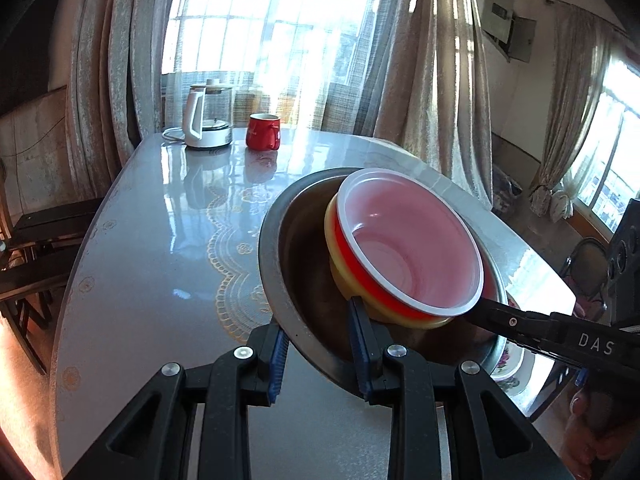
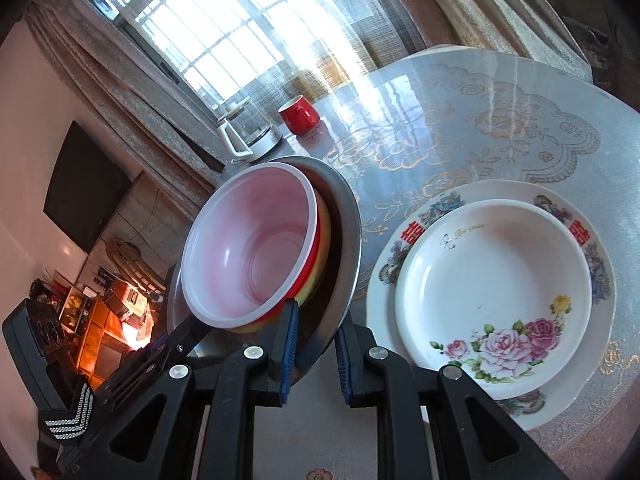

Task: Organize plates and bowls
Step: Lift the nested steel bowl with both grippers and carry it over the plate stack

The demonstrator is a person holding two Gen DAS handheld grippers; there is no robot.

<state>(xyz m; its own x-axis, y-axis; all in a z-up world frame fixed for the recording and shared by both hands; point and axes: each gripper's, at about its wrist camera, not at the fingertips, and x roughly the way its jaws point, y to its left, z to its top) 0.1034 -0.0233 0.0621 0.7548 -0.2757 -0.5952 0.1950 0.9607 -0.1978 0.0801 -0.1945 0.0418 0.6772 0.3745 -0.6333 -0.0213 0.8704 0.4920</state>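
Note:
A steel bowl [image 1: 296, 248] [image 2: 349, 240] hangs tilted above the table, gripped by its rim from two sides. Nested inside it are a yellow bowl [image 1: 394, 314] and, on top, a red bowl with a white inside [image 1: 412, 248] [image 2: 252, 244]. My left gripper [image 1: 320, 354] is shut on the near rim; it also shows in the right wrist view, left gripper [image 2: 180, 340]. My right gripper [image 2: 316, 354] [image 1: 480, 312] is shut on the opposite rim. To the right on the table, a white deep plate with roses [image 2: 496, 280] sits on a larger floral plate [image 2: 592, 392].
A red mug [image 1: 263, 131] [image 2: 299, 119] and a glass kettle on a white base [image 1: 208, 120] [image 2: 250, 136] stand at the far side of the glossy round table [image 1: 160, 240]. Curtains and windows lie beyond it. A dark speaker [image 2: 36, 332] stands off to the side.

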